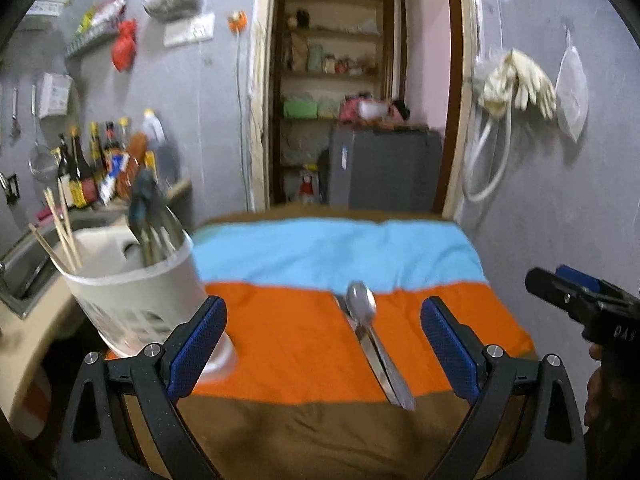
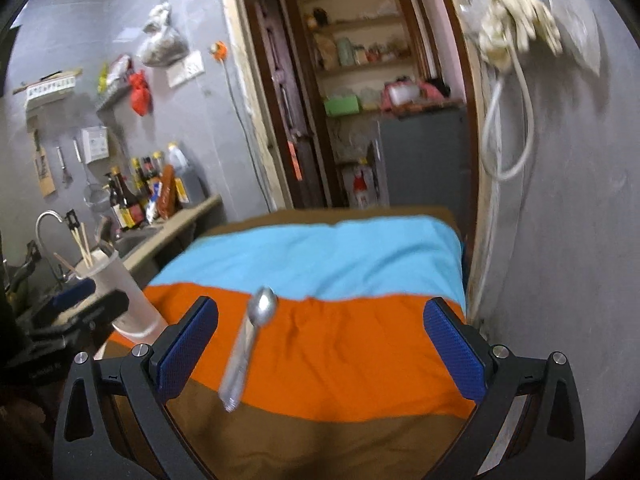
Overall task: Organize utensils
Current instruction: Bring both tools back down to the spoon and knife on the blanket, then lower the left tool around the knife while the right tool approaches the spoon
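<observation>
spoon [image 1: 361,307] on striped cloth [image 1: 296,336]

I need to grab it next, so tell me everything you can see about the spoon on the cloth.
The spoon is shiny metal with an oval bowl and a long flat handle. It lies flat on the striped cloth, bowl on the orange band, handle end reaching the brown band. More metal cutlery seems to lie under it, too blurred to identify. Neither pair of tongs touches it.
</observation>
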`<action>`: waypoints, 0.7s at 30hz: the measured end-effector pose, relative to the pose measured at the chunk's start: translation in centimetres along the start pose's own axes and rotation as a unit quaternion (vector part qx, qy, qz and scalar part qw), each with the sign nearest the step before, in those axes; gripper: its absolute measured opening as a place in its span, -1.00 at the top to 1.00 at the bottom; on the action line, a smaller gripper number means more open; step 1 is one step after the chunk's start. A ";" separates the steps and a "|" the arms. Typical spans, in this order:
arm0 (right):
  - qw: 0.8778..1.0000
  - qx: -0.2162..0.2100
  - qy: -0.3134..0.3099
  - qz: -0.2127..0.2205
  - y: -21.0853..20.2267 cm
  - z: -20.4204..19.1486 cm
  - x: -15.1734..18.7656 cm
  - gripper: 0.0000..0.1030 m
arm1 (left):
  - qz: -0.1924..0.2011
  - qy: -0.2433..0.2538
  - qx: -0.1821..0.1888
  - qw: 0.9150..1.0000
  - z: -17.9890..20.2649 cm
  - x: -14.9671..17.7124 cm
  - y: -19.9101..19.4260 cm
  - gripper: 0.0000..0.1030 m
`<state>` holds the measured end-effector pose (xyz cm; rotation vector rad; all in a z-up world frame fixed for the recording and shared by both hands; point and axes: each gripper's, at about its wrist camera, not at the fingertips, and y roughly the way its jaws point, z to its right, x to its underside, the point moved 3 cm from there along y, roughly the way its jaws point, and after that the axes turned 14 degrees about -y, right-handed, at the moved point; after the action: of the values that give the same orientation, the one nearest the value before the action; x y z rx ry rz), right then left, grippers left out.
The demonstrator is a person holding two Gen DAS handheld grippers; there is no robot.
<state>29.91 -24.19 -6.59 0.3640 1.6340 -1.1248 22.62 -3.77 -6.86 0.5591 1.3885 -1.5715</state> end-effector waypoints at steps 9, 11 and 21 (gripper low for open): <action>0.995 -0.065 0.011 -0.077 5.4 1.0 2.1 -0.42 | -0.104 -0.021 -0.008 0.994 -0.2 2.1 5.7 -0.50; 0.992 -0.082 0.003 -0.092 6.7 0.9 2.2 -0.33 | -0.125 -0.030 -0.008 0.992 -0.4 2.1 6.8 -0.25; 0.981 -0.144 -0.009 -0.131 10.6 0.6 2.3 0.18 | -0.213 -0.078 0.031 0.974 -0.6 2.5 10.6 0.51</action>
<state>36.92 -19.93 -13.78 -0.0513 1.8344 -1.0583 30.36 -3.28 -14.50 0.1704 1.4041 -1.9577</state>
